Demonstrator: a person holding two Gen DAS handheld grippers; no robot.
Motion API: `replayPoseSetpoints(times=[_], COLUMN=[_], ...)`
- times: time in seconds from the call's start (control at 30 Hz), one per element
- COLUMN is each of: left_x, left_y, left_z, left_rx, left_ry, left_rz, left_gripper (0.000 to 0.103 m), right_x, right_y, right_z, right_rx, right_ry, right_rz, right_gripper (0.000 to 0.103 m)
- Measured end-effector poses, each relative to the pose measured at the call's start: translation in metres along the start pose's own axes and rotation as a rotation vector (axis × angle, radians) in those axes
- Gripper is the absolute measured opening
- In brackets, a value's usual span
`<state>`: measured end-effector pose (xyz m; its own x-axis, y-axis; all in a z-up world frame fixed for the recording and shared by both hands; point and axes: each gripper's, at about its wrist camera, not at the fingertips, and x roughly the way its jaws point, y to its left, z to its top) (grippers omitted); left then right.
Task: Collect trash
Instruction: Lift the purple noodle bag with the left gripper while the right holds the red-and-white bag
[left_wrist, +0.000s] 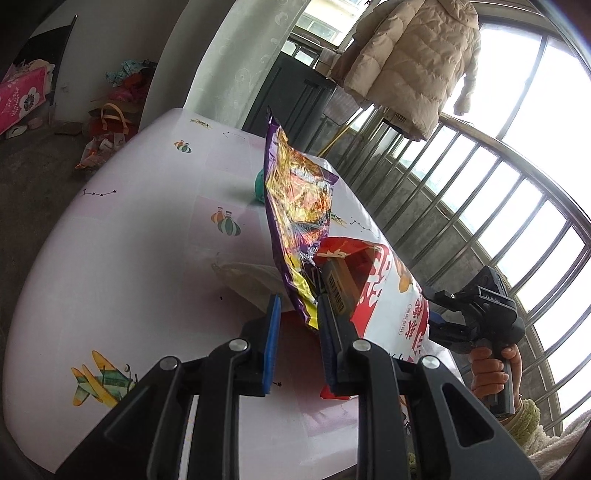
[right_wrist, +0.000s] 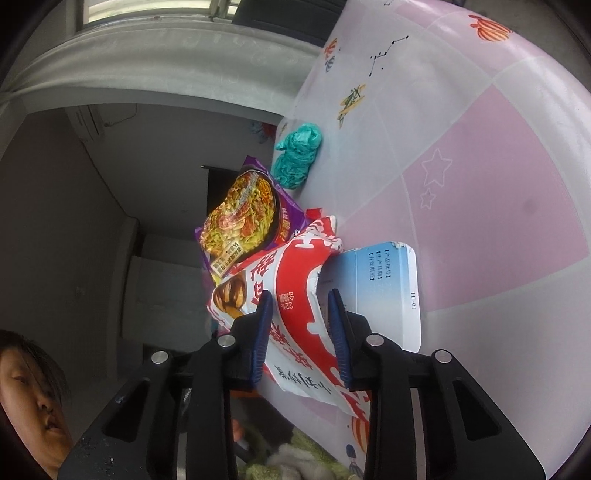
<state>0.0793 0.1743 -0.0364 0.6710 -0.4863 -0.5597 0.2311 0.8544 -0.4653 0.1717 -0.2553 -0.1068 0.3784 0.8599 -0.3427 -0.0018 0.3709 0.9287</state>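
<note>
We've got both grippers on the wrappers above the table!
Our right gripper (right_wrist: 301, 312) pinches the red-and-white snack bag (right_wrist: 295, 295); our left gripper (left_wrist: 297, 325) clamps the purple noodle packet (left_wrist: 295, 206). One blue carton (right_wrist: 384, 288), one teal bag (right_wrist: 297, 155) lie on the tablecloth (right_wrist: 480, 184).

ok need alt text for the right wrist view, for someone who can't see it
The right gripper has its blue pads closed on a red and white snack bag at the edge of a pink patterned table. A purple noodle packet stands behind it, a light blue box lies beside it, and a crumpled teal bag sits farther back.
</note>
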Motion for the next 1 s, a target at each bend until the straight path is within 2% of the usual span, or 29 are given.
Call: replayPoseSetpoints(times=[0.2,0.37,0.63,0.7,0.83,1.0], left_x=[0.006,0.004,0.000,0.000,0.002,0.017], left_y=[0.000,0.001,0.009,0.012,0.019,0.035], left_z=[0.000,0.002,0.012,0.016,0.027,0.041], left_rx=[-0.005,-0.013,-0.055,-0.076,-0.109,-0.176], left_ry=[0.008,-0.004,-0.026,-0.036,-0.053,-0.031], left_rz=[-0.001,-0.007,-0.036,-0.042,-0.050,-0.035], left_gripper=[0.020,0.020,0.020,0.028,0.031,0.031], right_x=[-0.007,-0.017,-0.039,-0.043,-0.048,-0.049], right_y=[0.005,0.005,0.008,0.007,0.006,-0.002], right_z=[-0.002,0.000,0.006,0.009,0.013,0.017], right_rx=[-0.006,0.031,0.050,0.064,0.082,0.114], right_ry=[0.005,-0.023,-0.099,-0.117,-0.152,-0.169], right_rz=[0.106,0.235,0.341,0.376,0.422,0.433], right_gripper=[0.007,0.000,0.000,0.000,0.000,0.000])
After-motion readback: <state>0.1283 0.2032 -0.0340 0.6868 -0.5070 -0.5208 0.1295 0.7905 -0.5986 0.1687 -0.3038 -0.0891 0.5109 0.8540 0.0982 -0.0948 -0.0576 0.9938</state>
